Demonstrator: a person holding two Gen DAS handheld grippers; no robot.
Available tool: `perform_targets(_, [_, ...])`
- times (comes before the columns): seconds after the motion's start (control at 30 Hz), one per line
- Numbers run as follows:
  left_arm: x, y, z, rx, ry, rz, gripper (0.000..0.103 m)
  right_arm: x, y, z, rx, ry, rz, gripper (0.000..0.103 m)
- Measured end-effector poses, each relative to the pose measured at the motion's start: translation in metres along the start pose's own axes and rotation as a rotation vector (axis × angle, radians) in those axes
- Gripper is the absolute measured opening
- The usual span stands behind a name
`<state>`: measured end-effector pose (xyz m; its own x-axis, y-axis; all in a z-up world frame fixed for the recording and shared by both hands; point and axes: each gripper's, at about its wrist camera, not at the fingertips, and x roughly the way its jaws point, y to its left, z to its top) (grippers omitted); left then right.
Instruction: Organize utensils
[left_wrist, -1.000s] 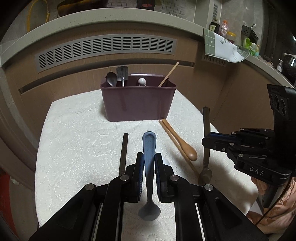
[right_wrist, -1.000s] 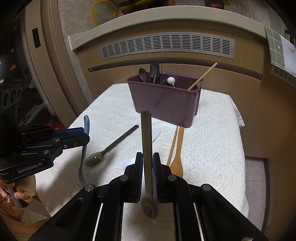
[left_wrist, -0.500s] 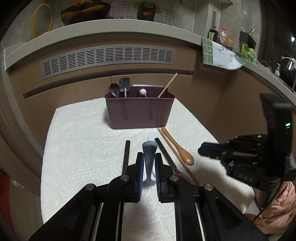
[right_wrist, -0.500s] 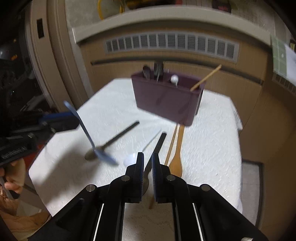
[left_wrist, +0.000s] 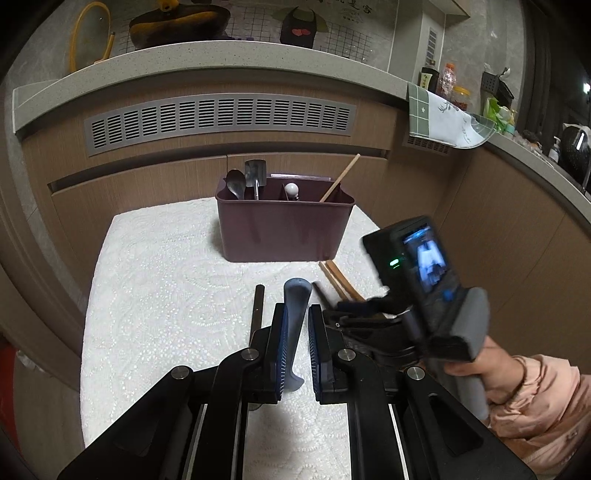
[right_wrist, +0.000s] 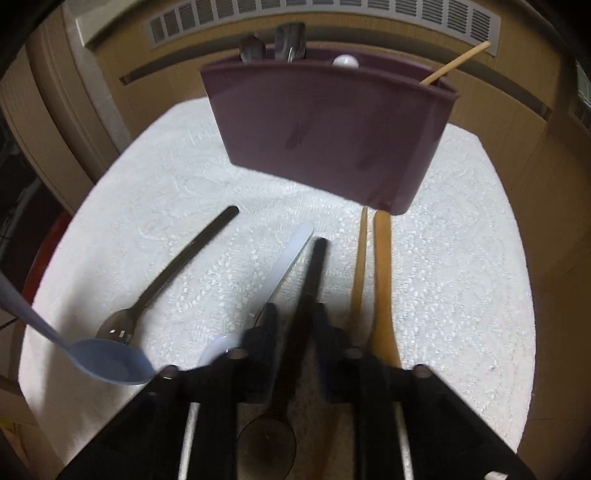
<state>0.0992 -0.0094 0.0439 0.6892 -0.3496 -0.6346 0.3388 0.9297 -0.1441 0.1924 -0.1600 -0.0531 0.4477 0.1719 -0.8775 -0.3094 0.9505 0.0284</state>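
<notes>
My left gripper (left_wrist: 296, 314) is shut on a blue spoon (left_wrist: 295, 317), held above the white cloth; its bowl also shows in the right wrist view (right_wrist: 107, 360). My right gripper (right_wrist: 295, 314) is shut on a dark metal spoon (right_wrist: 312, 269), tilted down toward the cloth; it is blurred. The purple caddy (left_wrist: 282, 229) stands at the table's far side with spoons, a white-tipped utensil and a chopstick in it; it also shows in the right wrist view (right_wrist: 328, 129). On the cloth lie a dark-handled spoon (right_wrist: 173, 275), a white spoon (right_wrist: 275, 275) and two wooden utensils (right_wrist: 382, 280).
The small table wears a white textured cloth (left_wrist: 166, 295). A wooden counter front with a vent grille (left_wrist: 218, 120) curves behind it. The right gripper's body (left_wrist: 417, 295) and the hand holding it are close on my left gripper's right.
The right gripper has swung forward and down with its spoon, nearing the caddy and the cloth. The left gripper has lifted and pulled back, with the blue spoon's bowl tilted down.
</notes>
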Motion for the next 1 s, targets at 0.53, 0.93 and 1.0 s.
perform_targets(0.53, [0.044,0.048,-0.019,-0.154,0.157,0.065,0.013,-0.037,-0.010,-0.022,-0.013,-0.081,0.028,0.005])
perform_targets(0.93, [0.066,0.050,-0.067,-0.111,0.266,0.045,0.032,-0.038,-0.021,-0.037,0.009,-0.059,0.060,0.009])
perform_targets(1.0, [0.066,0.044,-0.070,-0.079,0.260,0.074,0.034,-0.034,-0.022,-0.036,0.017,-0.048,0.068,0.009])
